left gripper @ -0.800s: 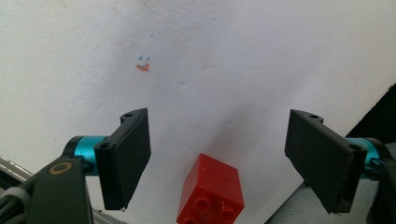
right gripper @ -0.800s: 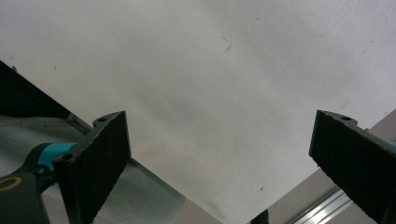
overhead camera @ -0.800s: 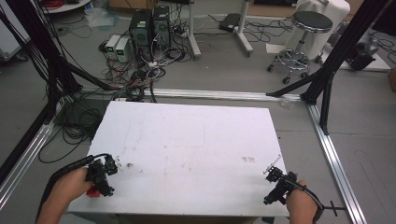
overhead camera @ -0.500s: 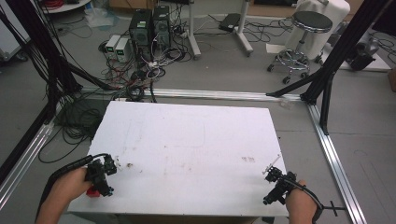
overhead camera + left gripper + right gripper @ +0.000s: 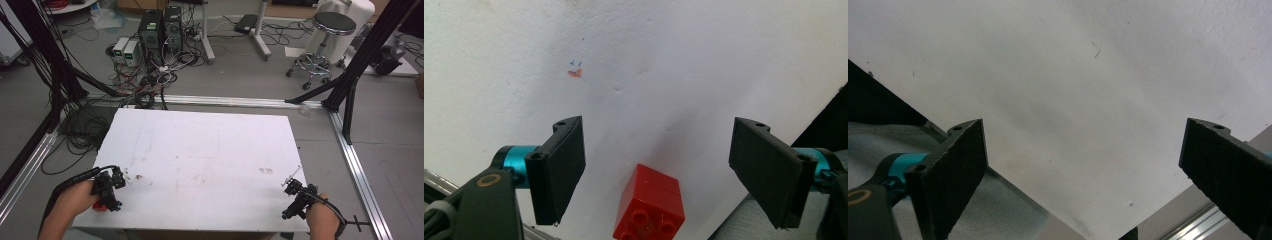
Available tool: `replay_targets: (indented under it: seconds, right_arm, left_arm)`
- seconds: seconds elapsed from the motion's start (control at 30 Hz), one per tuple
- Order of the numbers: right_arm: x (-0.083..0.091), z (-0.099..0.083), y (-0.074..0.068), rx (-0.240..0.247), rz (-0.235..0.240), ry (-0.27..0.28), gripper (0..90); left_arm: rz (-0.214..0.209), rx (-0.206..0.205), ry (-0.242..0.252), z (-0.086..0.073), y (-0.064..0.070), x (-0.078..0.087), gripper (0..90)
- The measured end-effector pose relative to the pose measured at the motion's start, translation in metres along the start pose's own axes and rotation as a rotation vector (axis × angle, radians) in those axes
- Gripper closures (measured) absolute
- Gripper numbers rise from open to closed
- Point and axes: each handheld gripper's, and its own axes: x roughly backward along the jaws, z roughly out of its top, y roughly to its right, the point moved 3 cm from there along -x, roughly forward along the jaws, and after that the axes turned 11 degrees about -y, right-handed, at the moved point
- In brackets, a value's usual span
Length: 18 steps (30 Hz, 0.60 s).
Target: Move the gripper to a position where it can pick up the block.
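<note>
A white table [image 5: 210, 160] carries a small red brick [image 5: 650, 204] at its near left corner, studs facing the left gripper's camera. In the left gripper view the left gripper [image 5: 659, 165] has its two black jaws spread wide, and the brick lies on the tabletop between them, nearer the left jaw, touching neither. In the high view the brick [image 5: 101, 205] shows as a red spot just under the left gripper [image 5: 111, 186], close to the table's near edge. The right gripper [image 5: 1088, 170] hangs over the bare near right corner of the table, its jaws also spread wide with nothing between them; in the high view it [image 5: 298, 196] sits well apart from the brick.
</note>
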Motion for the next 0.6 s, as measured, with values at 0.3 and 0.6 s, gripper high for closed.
replay_targets:
  seconds: [0.3,0.6]
  right_arm:
    - [-0.0006,0.0009,-0.0008,0.002,0.004,0.000,4.6]
    - [0.0005,0.0006,-0.0019,-0.001,0.007,0.005,4.6]
  left_arm:
    - [0.010,-0.039,0.011,-0.0017,0.0010,0.0023,22.8]
    - [0.008,-0.096,0.047,-0.0074,-0.0018,0.0084,22.8]
